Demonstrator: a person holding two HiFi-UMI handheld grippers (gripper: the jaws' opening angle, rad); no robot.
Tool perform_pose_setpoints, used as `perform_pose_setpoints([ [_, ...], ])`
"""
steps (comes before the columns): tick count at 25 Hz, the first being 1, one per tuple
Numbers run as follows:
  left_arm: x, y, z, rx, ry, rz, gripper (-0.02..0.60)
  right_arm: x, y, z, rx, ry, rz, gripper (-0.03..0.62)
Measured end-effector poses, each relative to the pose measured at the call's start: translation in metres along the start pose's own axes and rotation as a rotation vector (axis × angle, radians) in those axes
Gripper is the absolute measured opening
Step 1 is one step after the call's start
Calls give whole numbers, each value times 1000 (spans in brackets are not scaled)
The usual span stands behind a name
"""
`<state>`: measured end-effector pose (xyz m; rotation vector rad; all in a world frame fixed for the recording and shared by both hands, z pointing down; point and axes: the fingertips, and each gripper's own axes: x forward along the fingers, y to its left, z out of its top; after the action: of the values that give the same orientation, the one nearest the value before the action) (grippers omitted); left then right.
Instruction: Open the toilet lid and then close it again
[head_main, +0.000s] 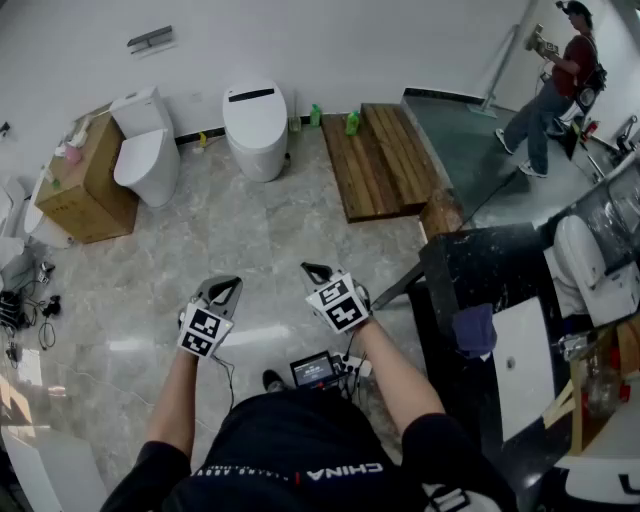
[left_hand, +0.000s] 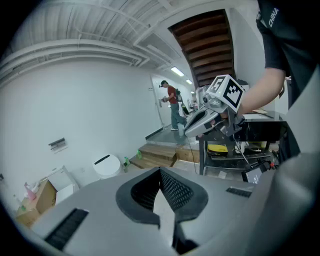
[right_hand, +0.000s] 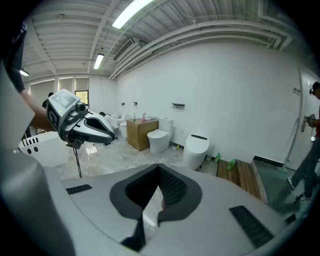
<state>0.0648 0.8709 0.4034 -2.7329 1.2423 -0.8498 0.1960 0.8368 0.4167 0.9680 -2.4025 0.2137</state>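
Toilet (head_main: 255, 122) — well beyond both jaws.

Toilet (head_main: 256, 128) against the far wall (head_main: 330, 50), second toilet (head_main: 146, 155) to its left, platform (head_main: 385, 160) to its right

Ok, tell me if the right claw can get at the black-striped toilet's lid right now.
Probably not yet. The right claw, shut, hangs mid-room, well short of the toilet lid by the far wall. Only bare floor lies between, so stepping forward should do.
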Motion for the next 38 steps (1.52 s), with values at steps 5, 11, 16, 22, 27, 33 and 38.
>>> perform_pose_setpoints([
  [5, -1, 0, -1, 2, 3, 4, 11, 0, -1, 1, -7, 1, 1, 14],
  [11, -2, 3, -3, -7, 6, 9, 11, 1, -1, -1, -11, 7, -3, 14],
  [16, 0, 3, -9, -17, 17, 7, 11, 3, -1, -6, 5, 19, 3, 14],
  [22, 8, -1, -16, -43, 29, -6, 11, 5, -5, -15, 16, 32, 10, 14],
  [27, 16, 1, -13, -54, 31, -21, 11, 10, -12, -15, 20, 39, 17, 14],
  [33, 31, 2, -9, -59, 39, -19, 11, 13, -26, -15, 14, 33, 29, 14],
  [38, 47, 4, -2, -65, 46, 6, 11, 17, -48, -21, 11, 33, 46, 14],
])
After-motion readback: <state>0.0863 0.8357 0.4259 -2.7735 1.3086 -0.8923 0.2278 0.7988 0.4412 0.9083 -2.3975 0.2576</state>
